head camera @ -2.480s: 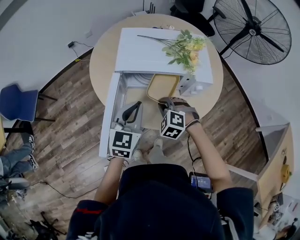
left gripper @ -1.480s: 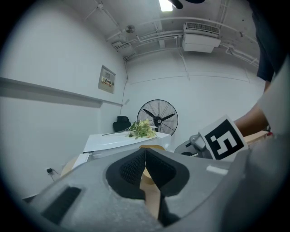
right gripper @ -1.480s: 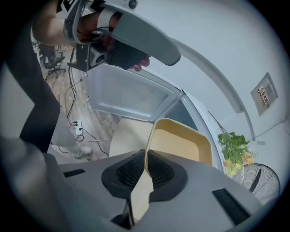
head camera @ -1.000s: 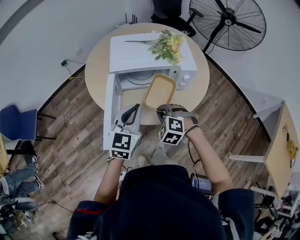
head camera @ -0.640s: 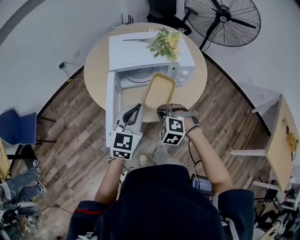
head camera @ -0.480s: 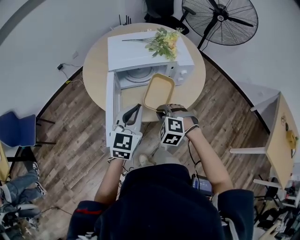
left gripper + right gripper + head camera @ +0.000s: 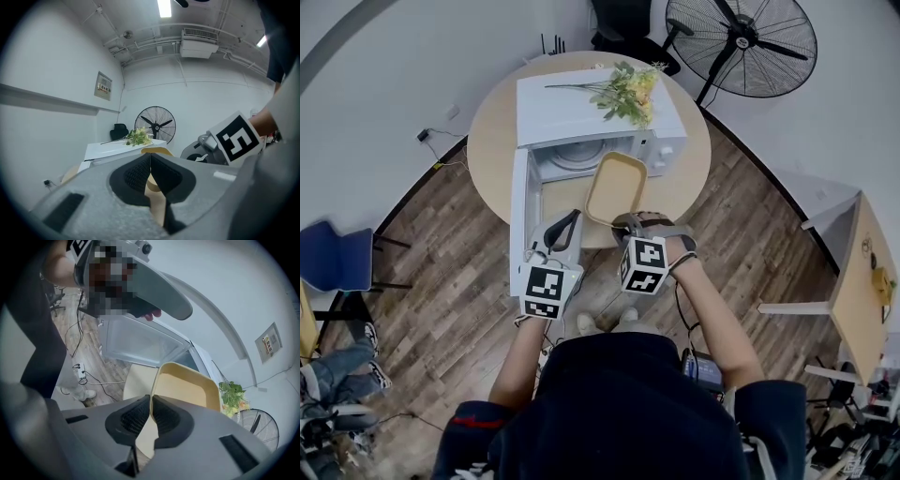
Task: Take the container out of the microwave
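- Container (image 7: 617, 187), where is it now?
- It is outside the microwave (image 7: 591, 108), just in front of the open cavity and above the near part of the round bench (image 7: 492, 141). The door (image 7: 518, 225) stands open at the left of it.
- Which claw has it?
- The right claw (image 7: 622, 222) grips the container at its near rim. In the right gripper view this claw is closed almost fully on the thin wall. One pad is inside the wall and the other is outside. The yellow body of the container reaches away from the claw toward the microwave.
- Does it stand on the bench?
- This I cannot tell, because the head view looks only from above.
- And the left claw?
- The left claw (image 7: 570, 217) is over the open door, left of the container and apart from it. In the left gripper view its tips are together and nothing is between them.
- Anything more?
- Flowers (image 7: 628, 89) lie on top of the microwave.
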`<control>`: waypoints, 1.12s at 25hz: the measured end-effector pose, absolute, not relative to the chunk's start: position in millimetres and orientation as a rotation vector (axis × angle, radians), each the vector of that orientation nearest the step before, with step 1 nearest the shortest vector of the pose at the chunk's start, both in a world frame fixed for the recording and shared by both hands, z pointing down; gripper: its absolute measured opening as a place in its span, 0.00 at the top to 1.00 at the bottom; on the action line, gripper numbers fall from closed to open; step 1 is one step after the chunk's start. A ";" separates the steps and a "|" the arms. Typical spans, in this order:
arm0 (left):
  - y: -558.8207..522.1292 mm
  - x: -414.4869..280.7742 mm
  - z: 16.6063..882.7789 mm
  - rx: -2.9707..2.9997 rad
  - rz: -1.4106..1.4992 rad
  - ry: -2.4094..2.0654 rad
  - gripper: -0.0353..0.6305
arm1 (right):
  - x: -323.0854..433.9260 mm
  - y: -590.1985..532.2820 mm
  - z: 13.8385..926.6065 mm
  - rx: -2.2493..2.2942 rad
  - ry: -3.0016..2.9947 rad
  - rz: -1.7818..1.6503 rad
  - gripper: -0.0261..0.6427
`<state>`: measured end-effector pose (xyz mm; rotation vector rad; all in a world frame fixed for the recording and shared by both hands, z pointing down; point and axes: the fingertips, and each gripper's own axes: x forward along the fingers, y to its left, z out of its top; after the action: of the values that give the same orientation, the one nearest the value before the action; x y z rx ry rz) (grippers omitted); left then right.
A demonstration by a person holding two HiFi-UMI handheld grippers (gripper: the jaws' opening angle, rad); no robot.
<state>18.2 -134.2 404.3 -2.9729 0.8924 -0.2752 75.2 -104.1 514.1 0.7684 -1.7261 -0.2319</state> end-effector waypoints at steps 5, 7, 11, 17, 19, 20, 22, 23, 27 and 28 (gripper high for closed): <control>-131.1 24.6 403.4 -2.969 -0.288 0.918 0.92 | 79.3 -99.6 514.4 0.731 -1.739 -0.239 0.92; -130.1 26.6 402.8 -2.975 -0.279 0.934 0.92 | 80.9 -97.3 514.4 0.723 -1.742 -0.243 0.92; -127.6 29.0 403.1 -2.971 -0.273 0.961 0.92 | 82.2 -90.9 515.9 0.704 -1.747 -0.249 0.92; -120.2 33.1 407.1 -2.978 -0.273 0.990 0.92 | 87.8 -81.4 518.9 0.684 -1.745 -0.259 0.92; -117.9 33.0 406.5 -2.972 -0.274 0.997 0.92 | 88.4 -78.6 518.2 0.681 -1.747 -0.261 0.92; -117.0 33.1 405.6 -2.970 -0.275 0.998 0.92 | 88.6 -77.7 517.3 0.680 -1.748 -0.262 0.92; -115.5 33.4 404.0 -2.966 -0.277 0.999 0.92 | 89.1 -76.6 515.5 0.680 -1.749 -0.264 0.92; -114.9 33.6 403.8 -2.963 -0.278 0.998 0.92 | 89.2 -76.2 514.9 0.679 -1.749 -0.265 0.92; -111.8 36.1 403.5 -2.957 -0.283 0.997 0.92 | 91.2 -73.3 513.9 0.677 -1.749 -0.271 0.92; -111.1 37.1 403.2 -2.956 -0.284 0.996 0.92 | 92.0 -72.4 513.6 0.676 -1.750 -0.271 0.92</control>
<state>37.1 -111.1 403.2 -2.9558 0.9963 -0.2839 92.0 -72.4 513.6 0.6760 -1.7496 -0.2706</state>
